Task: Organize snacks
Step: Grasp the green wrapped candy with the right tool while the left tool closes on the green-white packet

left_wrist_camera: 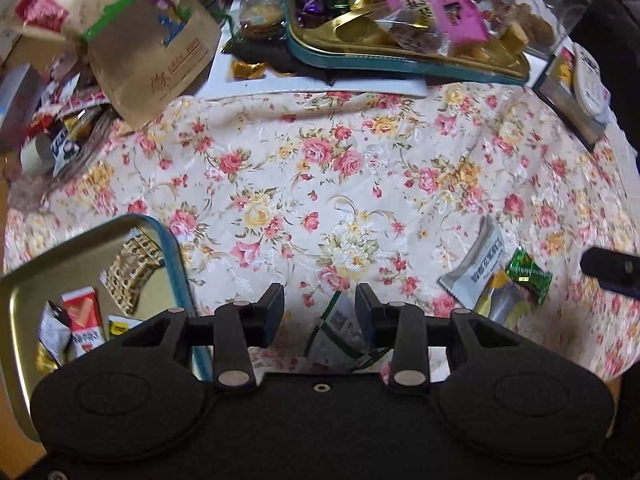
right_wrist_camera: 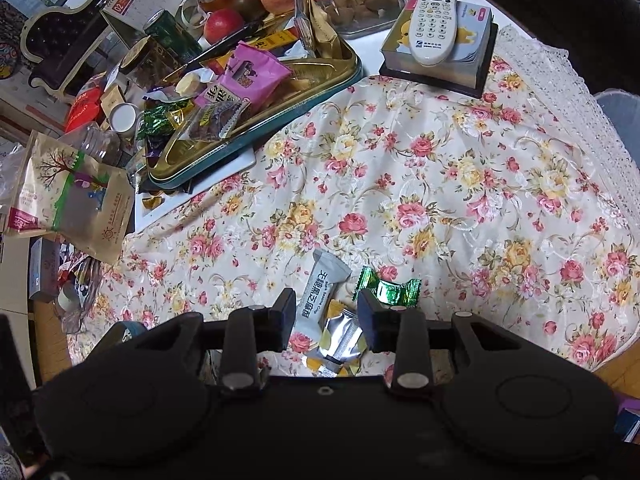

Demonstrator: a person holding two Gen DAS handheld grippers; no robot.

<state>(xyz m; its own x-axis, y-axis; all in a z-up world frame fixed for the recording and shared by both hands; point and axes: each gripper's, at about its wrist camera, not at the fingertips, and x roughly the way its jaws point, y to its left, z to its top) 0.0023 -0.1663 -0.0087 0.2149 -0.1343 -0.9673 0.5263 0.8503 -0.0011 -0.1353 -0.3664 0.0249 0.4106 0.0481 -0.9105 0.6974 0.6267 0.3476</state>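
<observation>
Snacks lie loose on the floral cloth (right_wrist_camera: 440, 184). Left gripper (left_wrist_camera: 319, 312) gapes over a green-edged packet (left_wrist_camera: 340, 332), perhaps touching one finger. Right gripper (right_wrist_camera: 326, 318) hangs half-spread above the silver-yellow sachet (right_wrist_camera: 340, 340).

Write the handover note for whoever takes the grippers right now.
Left gripper: open, over a white-and-green packet on the floral cloth.
Right gripper: open, above the silver-yellow sachet; grey packet and green candy lie beside it.
Done: several snacks sit in the near gold tray.
Left: those four loose snacks; the far tray is heaped.
</observation>
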